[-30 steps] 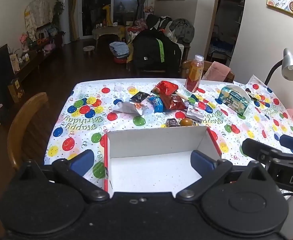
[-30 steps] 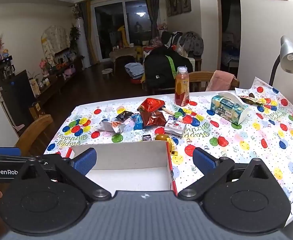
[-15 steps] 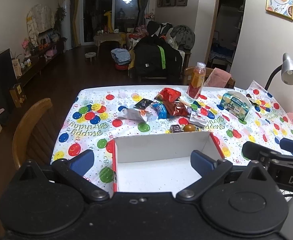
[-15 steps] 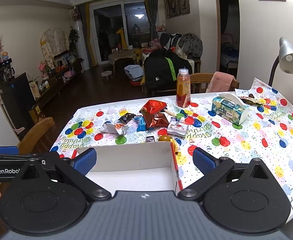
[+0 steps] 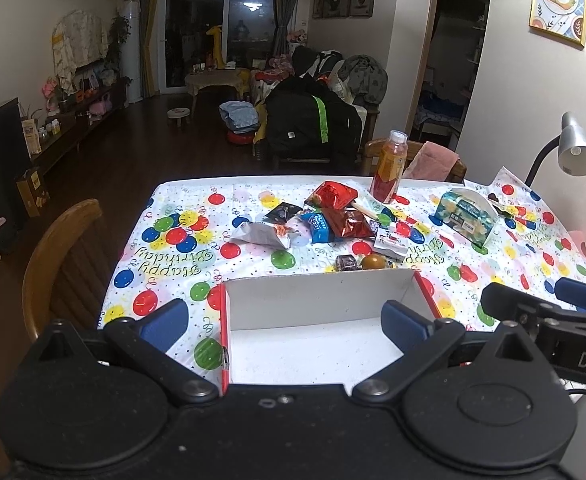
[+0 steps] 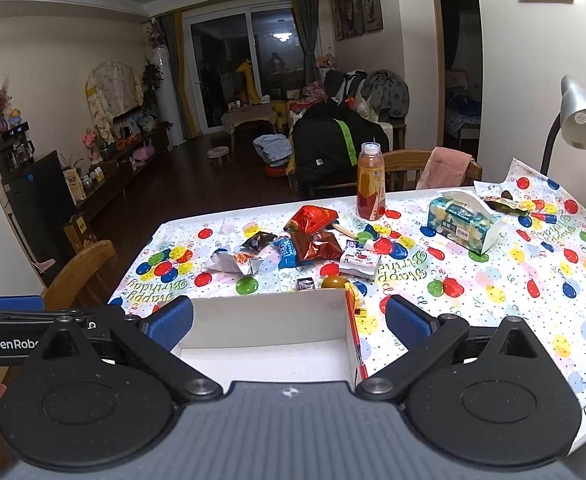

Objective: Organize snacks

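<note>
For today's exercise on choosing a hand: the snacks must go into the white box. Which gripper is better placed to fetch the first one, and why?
Probably the right gripper: open and empty, nearer the gold candy just beyond the white box, whose right corner lies before it. The left gripper, also open, hangs over the box.

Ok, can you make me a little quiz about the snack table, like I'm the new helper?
1. True or false: the white box already has snacks in it.
2. What stands nearest the orange juice bottle? A) red foil bag B) desk lamp
3. Fill in: both the left gripper and right gripper are ____.

Key: 1 false; 2 A; 3 open.
</note>
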Action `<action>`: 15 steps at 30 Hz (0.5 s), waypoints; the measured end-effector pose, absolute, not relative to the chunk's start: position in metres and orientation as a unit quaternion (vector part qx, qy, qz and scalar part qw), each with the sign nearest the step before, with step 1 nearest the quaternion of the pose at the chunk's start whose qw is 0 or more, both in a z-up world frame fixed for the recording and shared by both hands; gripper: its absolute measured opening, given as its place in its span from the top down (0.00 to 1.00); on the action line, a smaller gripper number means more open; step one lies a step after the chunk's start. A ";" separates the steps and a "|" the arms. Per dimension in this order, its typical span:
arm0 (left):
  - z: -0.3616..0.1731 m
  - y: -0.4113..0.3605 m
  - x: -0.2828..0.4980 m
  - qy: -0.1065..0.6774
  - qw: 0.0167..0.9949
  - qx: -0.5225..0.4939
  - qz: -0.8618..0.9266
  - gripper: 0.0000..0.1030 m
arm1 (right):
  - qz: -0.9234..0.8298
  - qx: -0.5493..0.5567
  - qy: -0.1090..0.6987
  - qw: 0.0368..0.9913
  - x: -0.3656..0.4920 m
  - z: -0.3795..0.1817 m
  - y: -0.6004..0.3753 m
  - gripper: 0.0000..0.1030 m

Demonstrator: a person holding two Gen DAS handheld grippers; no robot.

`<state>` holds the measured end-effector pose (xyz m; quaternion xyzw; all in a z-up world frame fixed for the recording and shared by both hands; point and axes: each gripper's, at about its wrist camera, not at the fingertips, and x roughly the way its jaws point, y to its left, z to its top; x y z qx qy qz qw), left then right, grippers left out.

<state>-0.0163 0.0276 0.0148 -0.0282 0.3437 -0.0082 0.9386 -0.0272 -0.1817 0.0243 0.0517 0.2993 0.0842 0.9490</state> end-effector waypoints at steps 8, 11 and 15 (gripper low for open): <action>0.020 0.022 -0.011 0.341 0.939 -0.035 0.000 0.01 | 0.100 0.052 0.303 0.946 -0.019 0.022 -0.186 0.00; 0.020 0.022 -0.009 0.341 0.939 -0.037 0.000 0.01 | 0.104 0.053 0.302 0.946 -0.016 0.023 -0.189 0.00; 0.020 0.021 -0.007 0.341 0.939 -0.040 0.001 0.01 | 0.108 0.054 0.301 0.946 -0.014 0.023 -0.191 0.00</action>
